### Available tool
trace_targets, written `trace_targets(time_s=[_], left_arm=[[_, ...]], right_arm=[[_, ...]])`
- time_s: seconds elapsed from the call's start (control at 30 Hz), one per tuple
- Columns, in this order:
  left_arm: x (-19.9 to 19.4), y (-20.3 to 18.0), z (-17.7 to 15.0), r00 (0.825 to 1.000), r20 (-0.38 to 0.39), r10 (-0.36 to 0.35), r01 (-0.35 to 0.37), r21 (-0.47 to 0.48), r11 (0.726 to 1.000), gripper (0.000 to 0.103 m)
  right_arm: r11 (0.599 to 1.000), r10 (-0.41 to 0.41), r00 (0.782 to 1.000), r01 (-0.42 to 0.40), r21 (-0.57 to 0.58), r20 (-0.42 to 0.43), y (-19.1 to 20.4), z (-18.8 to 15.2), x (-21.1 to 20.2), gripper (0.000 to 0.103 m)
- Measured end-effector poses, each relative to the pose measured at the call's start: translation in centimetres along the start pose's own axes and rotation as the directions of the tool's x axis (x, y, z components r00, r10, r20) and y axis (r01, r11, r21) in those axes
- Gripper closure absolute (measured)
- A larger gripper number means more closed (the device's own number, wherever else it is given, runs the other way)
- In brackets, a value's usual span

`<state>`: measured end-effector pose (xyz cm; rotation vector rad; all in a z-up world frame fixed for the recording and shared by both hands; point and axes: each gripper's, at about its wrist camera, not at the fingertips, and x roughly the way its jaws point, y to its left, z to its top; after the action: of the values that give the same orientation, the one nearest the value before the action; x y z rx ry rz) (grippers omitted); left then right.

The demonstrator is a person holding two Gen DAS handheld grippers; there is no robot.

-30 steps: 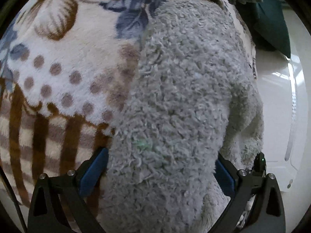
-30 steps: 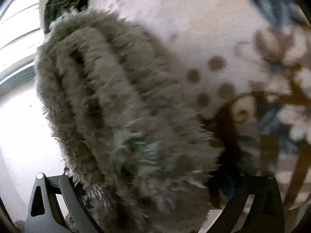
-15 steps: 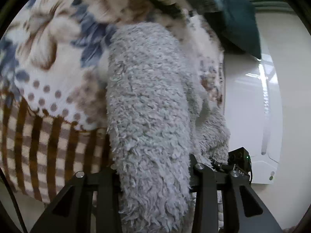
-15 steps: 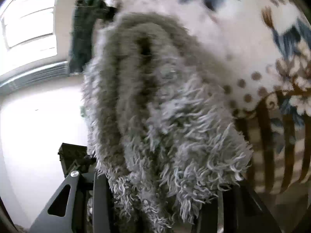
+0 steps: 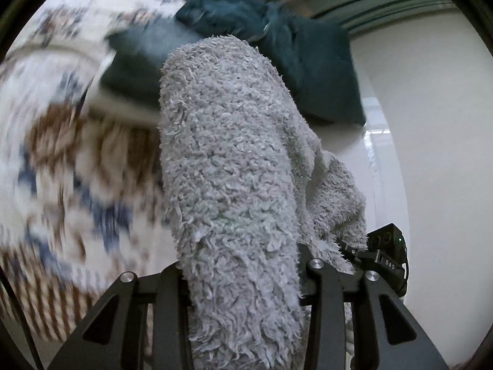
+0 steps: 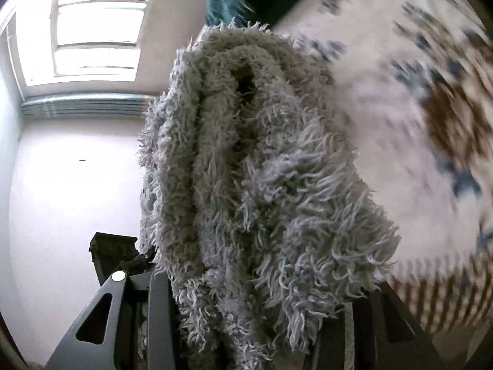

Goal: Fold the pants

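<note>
Underneath everything is a big patterned blanket (image 5: 61,169) in cream with brown and blue flowers and brown stripes along its edge, blurred in both wrist views, so don't ask me for detail on the print. It fills the left side of the left wrist view and the right side (image 6: 416,123) of the right one. Beyond it sits a dark teal cushion or bundle of fabric (image 5: 308,61), at the top of the frame, with pale wall and floor off to the side. Over in the right wrist view there's a bright window (image 6: 92,30) up in the corner. Now the main thing: the pants (image 5: 234,169), grey and super fluffy, hang lifted clear of the blanket, bunched into a thick roll that runs from the top middle of each view down into the jaws. Both grippers point forward and downward toward the bedding. The left gripper (image 5: 243,280) has its black fingers clamped on the fleece, fabric bulging out above and below them. The right gripper (image 6: 255,293) is pinching its own shaggy bunch of the pants (image 6: 252,185) the same way, folds stacked side by side. A small black box with a green light (image 5: 388,246) sits just beside the left gripper's right finger.
</note>
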<state>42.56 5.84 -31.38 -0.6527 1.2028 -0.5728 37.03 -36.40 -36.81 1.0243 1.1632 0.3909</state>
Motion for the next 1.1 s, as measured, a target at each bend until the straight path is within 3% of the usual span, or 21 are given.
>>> trace_targets(time_s=[0.17,0.3,0.43,0.53,0.57,0.67,0.7,0.73,0.77,0.8,0.83,0.87,0.9,1.0,1.1], left_arm=[[0.3,0.4,11.5,1.000,0.021,-0.019,0.017,0.055,0.998,0.070],[2.5,2.6,20.6,1.000,0.018,-0.011,0.009,0.070,0.998,0.070],[6.4,6.7,27.5,1.000,-0.021,0.009,-0.008,0.044,0.999,0.069],[9.5,9.5,29.9,0.996,-0.078,0.045,-0.044,0.022,0.999,0.065],[10.4,10.6,30.3,0.992,-0.107,0.074,-0.073,0.014,0.997,0.063],[12.6,13.4,30.6,0.959,-0.212,0.186,-0.195,-0.022,0.980,0.060],[12.5,13.7,30.4,0.958,-0.217,0.187,-0.198,-0.033,0.980,0.060],[12.0,13.6,30.1,0.962,-0.204,0.182,-0.193,-0.036,0.981,0.059],[11.3,13.0,29.6,0.963,-0.184,0.195,-0.202,-0.024,0.979,0.057],[10.9,12.4,29.4,0.960,-0.171,0.224,-0.228,-0.003,0.974,0.047],[10.2,11.5,29.0,0.950,-0.145,0.277,-0.275,0.030,0.961,0.027],[9.2,10.1,28.3,0.938,-0.100,0.333,-0.326,0.079,0.942,0.018],[8.5,9.2,27.9,0.926,-0.056,0.373,-0.365,0.112,0.924,0.012],[6.2,6.1,26.4,0.869,0.085,0.487,-0.494,0.194,0.847,0.007],[4.9,3.6,24.3,0.814,0.146,0.562,-0.580,0.249,0.776,0.004]], right_arm=[[0.999,0.001,0.999,0.001,-0.036,0.041,6.4,9.8,6.4,0.059],[0.999,-0.001,0.998,0.003,-0.034,0.057,8.0,16.7,11.8,0.059],[1.000,-0.026,0.998,0.027,-0.015,0.055,8.0,22.8,18.0,0.059],[0.996,-0.090,0.995,0.090,-0.005,0.036,7.6,26.3,21.7,0.057],[0.988,-0.152,0.988,0.152,0.002,0.015,7.1,27.0,23.2,0.055],[0.962,-0.270,0.961,0.271,0.009,-0.053,6.2,27.1,25.1,0.036],[0.953,-0.301,0.951,0.303,0.009,-0.070,6.3,27.1,25.3,0.018],[0.945,-0.326,0.943,0.327,0.004,-0.062,6.6,27.1,25.1,0.010],[0.940,-0.342,0.939,0.342,-0.008,-0.046,7.0,27.1,24.8,0.010],[0.926,-0.376,0.926,0.376,-0.028,-0.024,7.5,26.6,23.9,0.010],[0.910,-0.413,0.911,0.412,-0.051,-0.002,8.1,25.7,22.6,0.010],[0.890,-0.450,0.893,0.450,-0.073,0.020,9.2,25.5,21.8,0.010],[0.851,-0.510,0.858,0.514,-0.109,0.064,10.6,25.1,21.0,0.010],[0.679,-0.668,0.712,0.702,-0.213,0.216,15.8,22.3,18.8,0.009],[0.558,-0.733,0.610,0.793,-0.244,0.303,20.6,18.9,16.6,0.006]])
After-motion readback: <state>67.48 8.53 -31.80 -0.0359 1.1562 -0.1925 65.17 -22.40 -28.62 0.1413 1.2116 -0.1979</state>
